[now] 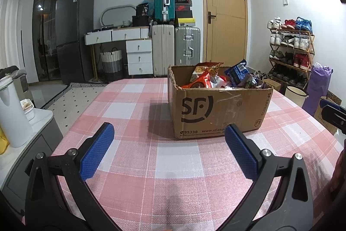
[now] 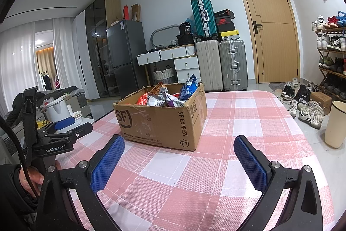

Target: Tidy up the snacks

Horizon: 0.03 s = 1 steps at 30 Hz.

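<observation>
Both grippers' jaws gape empty before the snack-filled cardboard box (open-topped).

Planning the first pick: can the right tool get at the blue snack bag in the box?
Probably yes. The right tool is open with bare tablecloth ahead, the box has no lid, and the blue bag sticks up above its rim.

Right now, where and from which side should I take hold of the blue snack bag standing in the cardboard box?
Grip the blue snack bag by its crimped top edge, coming from above. It stands well above the rim of the SF Express cardboard box, while its lower part is buried among other packets. The right gripper is open and empty.
</observation>
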Available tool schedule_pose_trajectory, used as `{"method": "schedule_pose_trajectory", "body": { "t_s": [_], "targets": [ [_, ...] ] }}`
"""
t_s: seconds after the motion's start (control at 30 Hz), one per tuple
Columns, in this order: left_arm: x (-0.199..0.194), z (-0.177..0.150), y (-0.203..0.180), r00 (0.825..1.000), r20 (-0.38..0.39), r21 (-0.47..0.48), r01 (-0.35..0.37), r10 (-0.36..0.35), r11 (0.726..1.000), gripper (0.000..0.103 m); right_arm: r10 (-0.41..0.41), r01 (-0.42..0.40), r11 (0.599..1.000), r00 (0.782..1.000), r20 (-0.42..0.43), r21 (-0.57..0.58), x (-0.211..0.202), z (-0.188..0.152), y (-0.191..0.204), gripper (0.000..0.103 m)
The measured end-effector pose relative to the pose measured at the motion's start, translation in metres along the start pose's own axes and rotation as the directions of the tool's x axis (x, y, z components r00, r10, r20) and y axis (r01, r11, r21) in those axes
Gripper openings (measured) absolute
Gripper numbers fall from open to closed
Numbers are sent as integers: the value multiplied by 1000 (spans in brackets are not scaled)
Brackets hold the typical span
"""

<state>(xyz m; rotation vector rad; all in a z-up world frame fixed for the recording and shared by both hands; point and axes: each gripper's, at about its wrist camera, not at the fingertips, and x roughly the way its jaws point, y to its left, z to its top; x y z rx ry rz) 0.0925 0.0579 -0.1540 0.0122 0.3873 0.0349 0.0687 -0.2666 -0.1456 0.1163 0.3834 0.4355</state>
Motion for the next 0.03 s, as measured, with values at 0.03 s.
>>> {"method": "schedule_pose_trajectory", "body": {
  "t_s": [0.03],
  "targets": [
    [0,0,1,1000,1,-2,-1,1,1000,102,0,0,1000,1000,4,-1,-1,0,0,103]
  ]
}}
